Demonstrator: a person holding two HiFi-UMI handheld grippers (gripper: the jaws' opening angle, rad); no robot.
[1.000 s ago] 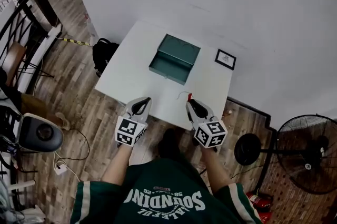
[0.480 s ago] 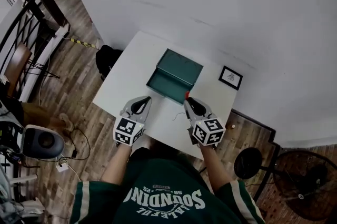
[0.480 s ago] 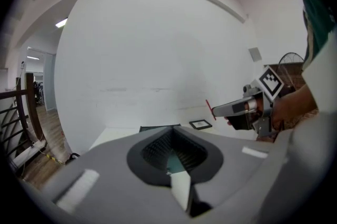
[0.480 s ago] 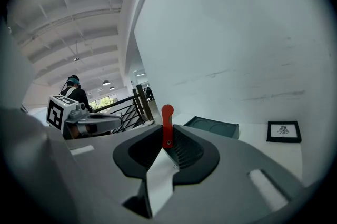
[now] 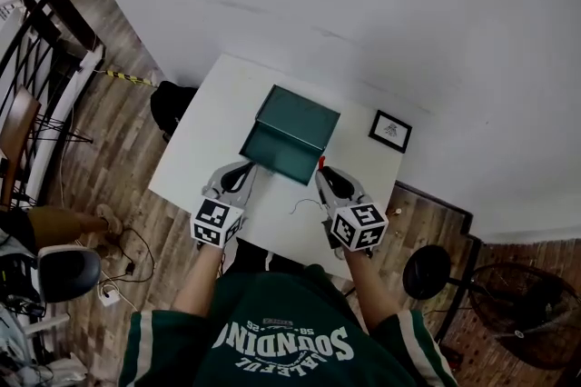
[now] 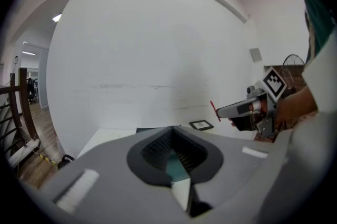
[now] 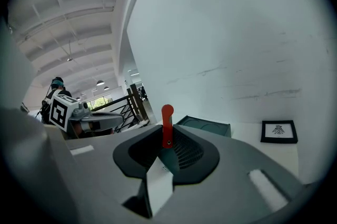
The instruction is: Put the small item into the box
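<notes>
One red item (image 5: 320, 163) in right gripper (image 5: 320, 170), now nearer the box (image 5: 289, 133)

Lived-in room: wood floor (image 5: 113, 140), fan (image 5: 522, 312), railing (image 5: 27, 58).

One table (image 5: 195, 149), one green box (image 5: 289, 133), one red item (image 5: 320, 162), one framed picture (image 5: 390, 131), two tongs (image 5: 247, 167) (image 5: 321, 173).

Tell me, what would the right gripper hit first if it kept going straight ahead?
Most likely the open teal box. The right gripper, shut on the red item, points toward it, though depth is unclear.
</notes>
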